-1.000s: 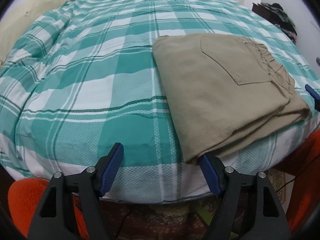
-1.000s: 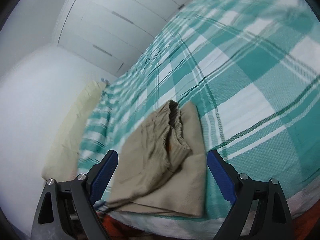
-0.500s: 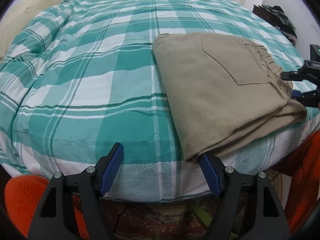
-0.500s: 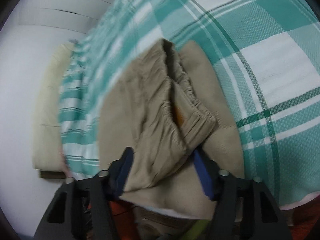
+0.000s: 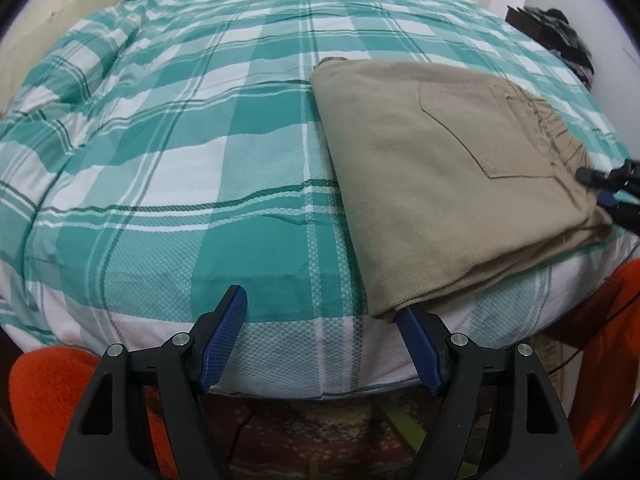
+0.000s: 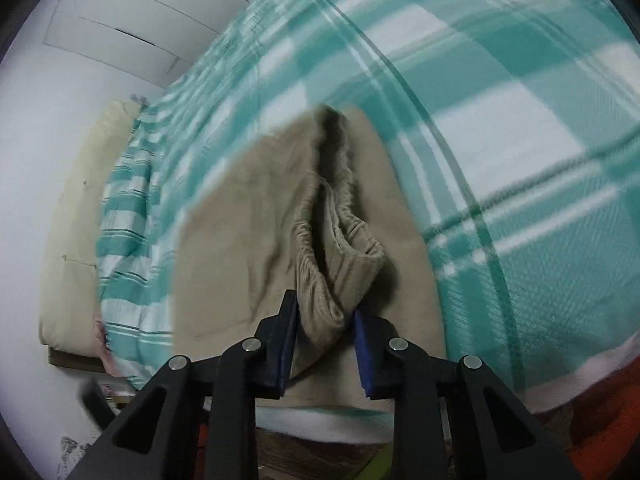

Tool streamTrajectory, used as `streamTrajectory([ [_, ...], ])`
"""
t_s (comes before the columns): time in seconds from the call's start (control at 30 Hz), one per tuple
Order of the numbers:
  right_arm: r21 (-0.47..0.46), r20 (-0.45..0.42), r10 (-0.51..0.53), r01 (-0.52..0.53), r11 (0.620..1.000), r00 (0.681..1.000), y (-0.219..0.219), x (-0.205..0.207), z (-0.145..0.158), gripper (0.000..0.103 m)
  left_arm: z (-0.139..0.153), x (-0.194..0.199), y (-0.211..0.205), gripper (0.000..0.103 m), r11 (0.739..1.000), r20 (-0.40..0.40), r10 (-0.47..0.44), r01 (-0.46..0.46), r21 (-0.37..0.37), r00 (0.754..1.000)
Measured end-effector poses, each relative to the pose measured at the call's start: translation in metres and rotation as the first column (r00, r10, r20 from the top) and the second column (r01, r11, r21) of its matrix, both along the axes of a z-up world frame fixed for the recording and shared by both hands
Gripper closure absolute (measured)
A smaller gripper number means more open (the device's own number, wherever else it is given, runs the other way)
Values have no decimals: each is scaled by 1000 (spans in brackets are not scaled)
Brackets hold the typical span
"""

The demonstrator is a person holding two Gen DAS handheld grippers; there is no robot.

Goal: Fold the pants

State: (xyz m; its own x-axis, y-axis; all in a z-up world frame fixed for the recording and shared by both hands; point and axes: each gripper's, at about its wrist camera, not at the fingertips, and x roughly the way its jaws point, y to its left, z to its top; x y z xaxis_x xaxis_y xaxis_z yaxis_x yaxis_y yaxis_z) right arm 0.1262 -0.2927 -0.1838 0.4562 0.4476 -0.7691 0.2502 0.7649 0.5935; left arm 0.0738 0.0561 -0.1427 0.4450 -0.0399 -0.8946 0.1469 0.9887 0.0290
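A wide bed [image 5: 168, 184] fills both views, covered by a teal-and-white plaid spread with a fine woven texture, its near edge running just ahead of the left gripper [image 5: 320, 340]. White cupboard doors [image 6: 132, 36] stand on the far wall, shown clearly only in the right wrist view, and a long cream pillow [image 6: 76, 216] lies along the bed's far-left side. The left wrist view alone shows a dark heap of clothes [image 5: 560, 32] at the far right and a patterned rug [image 5: 312, 432] below the fingers.

The tan pants [image 5: 440, 184], folded to a thick rectangle of twill with a stitched back pocket, lie ahead and to the right of the left gripper, a lower corner reaching its right finger. That gripper's jaws stand wide apart with only bedspread between them.

The right gripper [image 6: 326, 344] is closing its jaws around the gathered elastic waistband [image 6: 320, 280]; the picture is blurred, but the pads seem to press the fabric.
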Motion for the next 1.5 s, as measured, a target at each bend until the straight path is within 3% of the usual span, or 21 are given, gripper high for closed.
streamTrajectory([
  [0.07, -19, 37, 18, -18, 1000, 999, 1, -1, 7, 66, 1, -1, -1, 25, 1000, 11, -5, 5, 16, 1000],
  [0.17, -130, 54, 63, -56, 990, 997, -5, -4, 30, 49, 2, -3, -3, 25, 999, 17, -12, 11, 35, 1000],
  [0.37, -355, 150, 24, 31, 934, 988, -12, -17, 73, 46, 0, -1, -5, 25, 999, 14, -17, 17, 51, 1000],
  [0.53, -417, 292, 196, -60, 907, 936, 25, -16, 105, 46, -1, -2, -5, 25, 998, 13, -20, 19, 52, 1000],
  [0.63, -423, 292, 284, -143, 895, 913, 49, -11, 85, 46, -1, -3, -5, 23, 999, 10, -18, 18, 51, 1000],
  [0.73, -462, 121, 340, -250, 851, 933, 60, -2, 30, 45, -3, -3, -5, 21, 998, -1, -24, 24, 51, 1000],
  [0.87, -557, 140, 412, -272, 784, 901, 70, -13, 24, 45, -7, -2, -8, 21, 998, -15, -29, 30, 60, 999],
  [1.0, -524, 165, 392, -256, 812, 905, 63, -14, 21, 45, -7, -3, -9, 20, 997, -17, -33, 34, 68, 999],
  [1.13, -527, 174, 401, -259, 809, 900, 64, -13, 20, 45, -9, -4, -7, 15, 997, -39, -35, 37, 64, 999],
  [1.5, -520, 191, 395, -248, 817, 899, 63, -16, 17, 45, -16, -5, -12, 16, 995, -87, -54, 60, 76, 995],
])
